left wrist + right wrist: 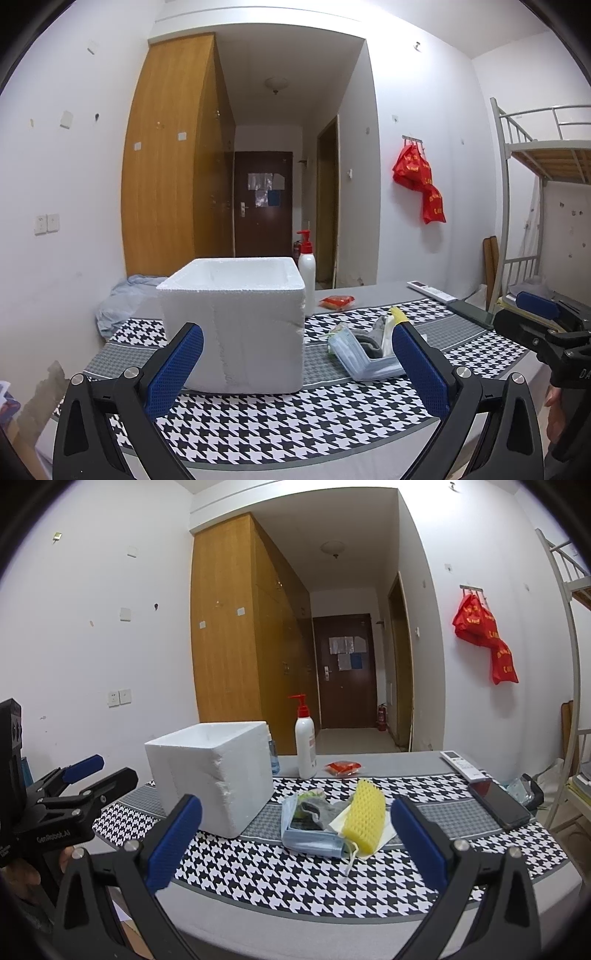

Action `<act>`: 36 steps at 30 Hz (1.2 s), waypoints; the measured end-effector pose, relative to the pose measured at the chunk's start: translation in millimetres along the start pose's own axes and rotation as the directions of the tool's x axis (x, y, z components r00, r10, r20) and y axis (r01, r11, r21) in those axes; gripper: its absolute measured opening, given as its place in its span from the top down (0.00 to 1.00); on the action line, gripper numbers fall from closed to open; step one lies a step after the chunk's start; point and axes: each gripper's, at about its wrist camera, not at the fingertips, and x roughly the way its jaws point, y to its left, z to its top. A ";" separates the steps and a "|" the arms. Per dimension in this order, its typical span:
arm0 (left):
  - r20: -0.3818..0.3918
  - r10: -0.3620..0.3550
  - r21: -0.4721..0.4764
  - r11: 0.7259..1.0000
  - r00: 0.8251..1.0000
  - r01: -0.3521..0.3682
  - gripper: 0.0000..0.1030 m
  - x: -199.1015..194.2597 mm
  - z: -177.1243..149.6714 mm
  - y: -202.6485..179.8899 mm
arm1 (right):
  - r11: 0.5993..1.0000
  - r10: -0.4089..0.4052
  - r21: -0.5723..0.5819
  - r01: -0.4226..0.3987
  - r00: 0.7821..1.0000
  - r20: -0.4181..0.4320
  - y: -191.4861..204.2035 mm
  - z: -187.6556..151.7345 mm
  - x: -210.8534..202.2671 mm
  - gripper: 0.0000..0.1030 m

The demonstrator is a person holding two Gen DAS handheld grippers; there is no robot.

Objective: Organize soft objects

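The soft pile (332, 823) — blue face masks, a grey sock and a yellow foam net (364, 814) — is lying on the houndstooth cloth (295, 882), just right of the open white foam box (214, 771). A pump bottle (306, 746) is standing behind them. Both tools are hovering short of the pile: left gripper (295, 369) is gaping wide, empty, and right gripper (295, 849) is spread wide too, grasping nothing.
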 end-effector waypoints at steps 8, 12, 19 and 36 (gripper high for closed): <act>-0.023 -0.008 -0.012 1.000 1.000 0.008 0.01 5.6 1.0 0.2 | 1.000 -0.004 0.000 0.004 1.000 -0.005 -0.7 1.1 0.4 0.00; -0.024 -0.004 0.002 1.000 1.000 0.004 0.01 10.1 3.4 -3.5 | 1.000 -0.004 0.002 0.004 1.000 -0.004 -3.3 2.0 1.4 0.00; -0.061 -0.018 0.008 1.000 0.998 0.018 0.01 26.6 7.2 -9.4 | 1.000 -0.013 0.009 0.013 1.000 -0.009 -13.5 5.7 7.8 0.00; -0.211 -0.085 0.015 0.996 0.974 0.090 0.01 82.9 3.6 -32.6 | 0.997 -0.056 0.038 0.060 0.994 -0.093 -42.4 3.3 46.7 0.00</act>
